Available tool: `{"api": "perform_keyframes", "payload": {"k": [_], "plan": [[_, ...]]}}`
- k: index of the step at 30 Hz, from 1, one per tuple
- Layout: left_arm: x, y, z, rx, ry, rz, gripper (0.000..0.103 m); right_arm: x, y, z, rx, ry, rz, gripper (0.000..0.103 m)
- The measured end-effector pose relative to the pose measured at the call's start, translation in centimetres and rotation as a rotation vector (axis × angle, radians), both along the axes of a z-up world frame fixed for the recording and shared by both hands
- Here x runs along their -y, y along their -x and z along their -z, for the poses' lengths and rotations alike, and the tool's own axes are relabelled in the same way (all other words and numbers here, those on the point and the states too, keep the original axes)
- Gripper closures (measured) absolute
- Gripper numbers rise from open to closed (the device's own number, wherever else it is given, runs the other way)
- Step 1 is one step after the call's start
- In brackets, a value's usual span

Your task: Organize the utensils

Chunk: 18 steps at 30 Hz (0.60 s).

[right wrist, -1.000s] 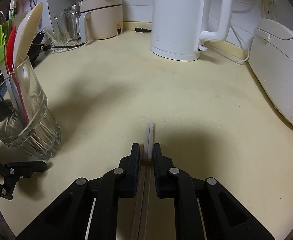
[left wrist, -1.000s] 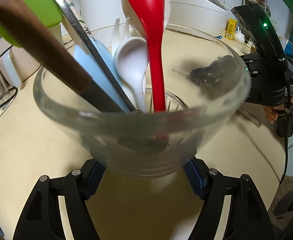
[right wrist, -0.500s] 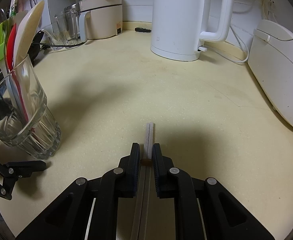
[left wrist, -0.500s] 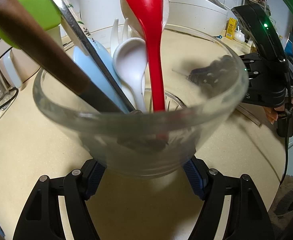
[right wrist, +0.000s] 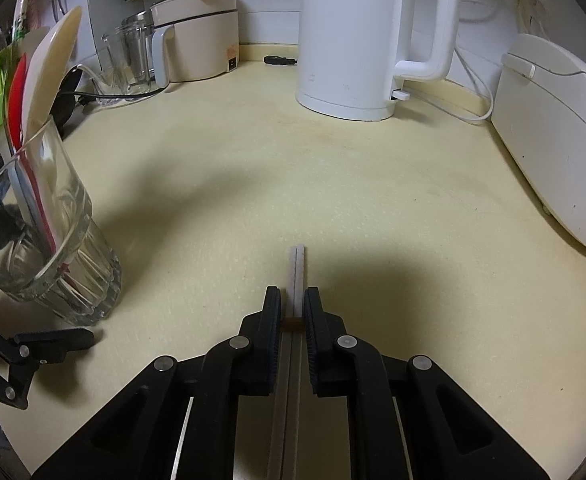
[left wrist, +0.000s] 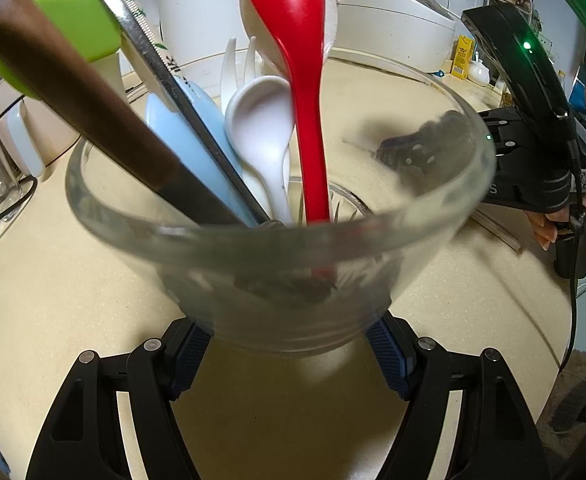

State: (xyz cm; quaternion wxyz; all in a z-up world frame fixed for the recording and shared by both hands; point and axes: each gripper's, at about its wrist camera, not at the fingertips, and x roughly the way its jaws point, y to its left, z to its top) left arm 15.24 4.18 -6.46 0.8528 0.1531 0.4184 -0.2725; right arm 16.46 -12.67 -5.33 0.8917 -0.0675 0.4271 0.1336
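Nothing much moves since earlier: right gripper [right wrist: 293, 304] stays pinched on the chopsticks [right wrist: 297, 268] lying on the counter. Left gripper [left wrist: 289, 344] clamps the glass [left wrist: 281, 252]. Next: lift, drop them in.

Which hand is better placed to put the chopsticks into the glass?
The right. The right gripper is shut on the chopsticks lying on the counter. The left gripper already holds the glass at its base, so it can only steady it.
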Motion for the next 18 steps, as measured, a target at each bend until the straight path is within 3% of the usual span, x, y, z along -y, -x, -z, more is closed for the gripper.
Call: {"api": "perform_keyframes", "payload": {"k": [5,13,18], "plan": [[0.0,0.0,0.0,0.000,0.000,0.000,0.025,0.3,0.5,-1.3,0.016,-0.057,0.018,0.092],[0.0,0.0,0.0,0.000,0.000,0.000,0.025,-0.2,2.8,-8.5,0.197,-0.191,-0.008,0.093],[0.0,0.0,0.0,0.000,0.000,0.000,0.025,-1.6,3.8,-12.4,0.315,-0.216,-0.035,0.094]]}}
